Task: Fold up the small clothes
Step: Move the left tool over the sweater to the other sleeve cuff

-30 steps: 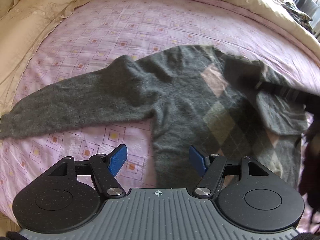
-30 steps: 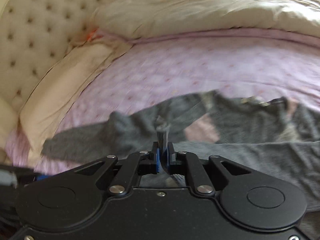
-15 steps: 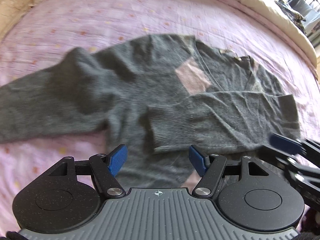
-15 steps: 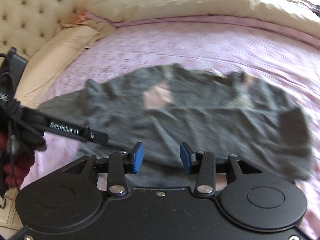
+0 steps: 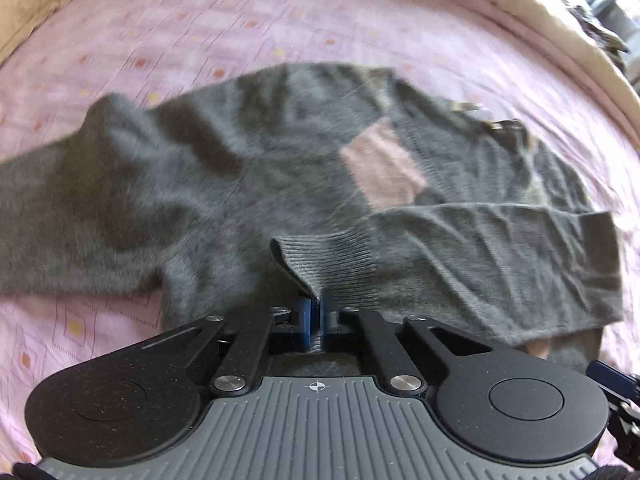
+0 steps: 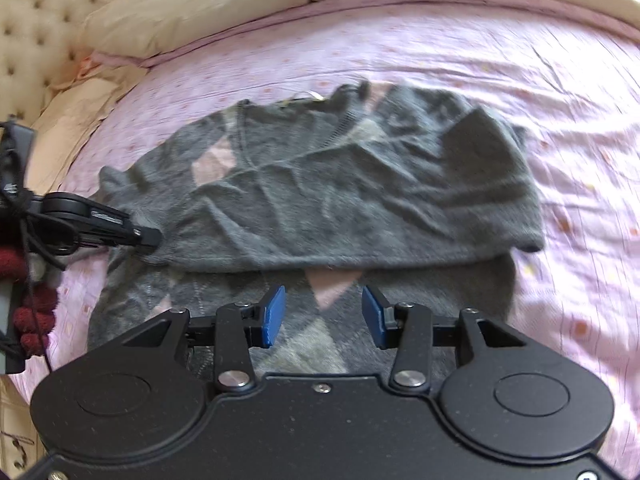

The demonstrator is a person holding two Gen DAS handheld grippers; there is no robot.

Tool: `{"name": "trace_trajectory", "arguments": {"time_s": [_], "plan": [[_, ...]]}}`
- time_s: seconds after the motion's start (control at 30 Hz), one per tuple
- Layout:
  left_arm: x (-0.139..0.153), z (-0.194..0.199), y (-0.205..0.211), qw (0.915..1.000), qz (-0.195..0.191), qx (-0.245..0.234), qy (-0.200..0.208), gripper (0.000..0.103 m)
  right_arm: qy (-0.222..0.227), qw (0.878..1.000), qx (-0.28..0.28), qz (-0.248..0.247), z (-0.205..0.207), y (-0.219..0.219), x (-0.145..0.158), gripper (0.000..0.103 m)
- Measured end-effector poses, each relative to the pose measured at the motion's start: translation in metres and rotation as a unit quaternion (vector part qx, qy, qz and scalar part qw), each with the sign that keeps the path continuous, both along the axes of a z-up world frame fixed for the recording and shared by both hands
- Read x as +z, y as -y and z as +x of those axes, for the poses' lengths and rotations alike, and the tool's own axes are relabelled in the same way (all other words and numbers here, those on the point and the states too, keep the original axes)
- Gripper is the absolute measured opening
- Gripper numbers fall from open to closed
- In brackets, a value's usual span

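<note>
A grey argyle sweater [image 5: 248, 168] [image 6: 344, 184] with pink diamonds lies flat on the pink patterned bedsheet [image 5: 224, 20]. Its right sleeve [image 5: 488, 256] is folded across the chest; the other sleeve [image 5: 80, 200] stretches out to the left. My left gripper [image 5: 316, 312] is shut on the ribbed cuff [image 5: 320, 260] of the folded sleeve. In the right wrist view that left gripper [image 6: 148, 236] shows from the side at the sweater's left edge. My right gripper [image 6: 323, 316] stands open above the sweater's lower body, with nothing between its fingers.
A beige quilt [image 6: 240, 4] is bunched along the far side of the bed, with a tufted cream headboard [image 6: 32, 32] at the left. A hand in a dark red glove [image 6: 28, 308] holds the left gripper. Bare pink sheet [image 6: 580, 128] lies right of the sweater.
My right gripper let go of the sleeve after laying it across the chest and drew back open. My left gripper moved in and shut on the sleeve's cuff.
</note>
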State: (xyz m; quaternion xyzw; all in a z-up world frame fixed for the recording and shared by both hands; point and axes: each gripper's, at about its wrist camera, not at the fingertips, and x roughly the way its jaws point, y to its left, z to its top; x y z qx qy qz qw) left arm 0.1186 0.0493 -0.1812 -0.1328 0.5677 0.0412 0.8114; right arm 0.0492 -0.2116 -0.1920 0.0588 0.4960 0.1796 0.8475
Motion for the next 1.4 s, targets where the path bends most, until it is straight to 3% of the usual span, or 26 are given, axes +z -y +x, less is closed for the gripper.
{"name": "trace_trajectory", "arguments": {"time_s": [0.17,0.23,0.3,0.47,0.67,0.83,0.9,1.03,1.1,1.17,1.2,1.4], "plan": [[0.036,-0.011,-0.009,0.998,0.038,0.002,0.05,0.003,0.007,1.0,-0.023,-0.001,0.002,0.019,0.002,0.058],[0.04,-0.01,-0.019,0.9974,0.052,0.009,0.048,0.003,0.009,0.999,-0.04,-0.001,0.007,0.031,0.002,0.058],[0.035,-0.005,-0.029,0.9982,0.045,0.005,0.04,0.003,0.007,0.998,-0.062,0.001,0.016,0.042,-0.001,0.059],[0.022,0.009,-0.027,0.996,0.081,-0.018,0.033,0.003,0.006,0.994,-0.108,-0.013,0.05,0.067,-0.01,0.059],[0.001,0.019,-0.024,0.995,0.095,-0.031,0.003,0.005,-0.049,0.988,-0.13,-0.07,0.087,0.086,-0.044,0.059],[-0.009,0.023,-0.025,0.9951,0.095,-0.028,-0.001,0.007,-0.031,0.989,-0.116,-0.086,0.082,0.09,-0.047,0.065],[-0.01,0.023,-0.024,0.9947,0.096,-0.036,0.002,0.007,-0.031,0.987,-0.124,-0.095,0.08,0.089,-0.048,0.075],[-0.01,0.02,-0.03,0.9966,0.074,-0.03,0.02,0.01,-0.034,0.984,-0.147,-0.092,0.08,0.09,-0.049,0.083],[-0.009,0.016,-0.035,0.9974,0.062,-0.022,0.031,0.027,-0.039,0.983,-0.15,-0.095,0.081,0.09,-0.049,0.088],[-0.01,0.014,-0.038,0.9978,0.05,-0.024,0.036,0.066,-0.04,0.982,-0.156,-0.098,0.08,0.091,-0.047,0.089],[-0.011,0.012,-0.038,0.9981,0.047,-0.026,0.031,0.073,-0.04,0.981,-0.158,-0.101,0.078,0.091,-0.045,0.089],[-0.007,-0.01,-0.042,0.9982,0.053,-0.009,0.027,0.074,-0.022,0.987,-0.134,-0.089,0.057,0.082,-0.024,0.094]]}}
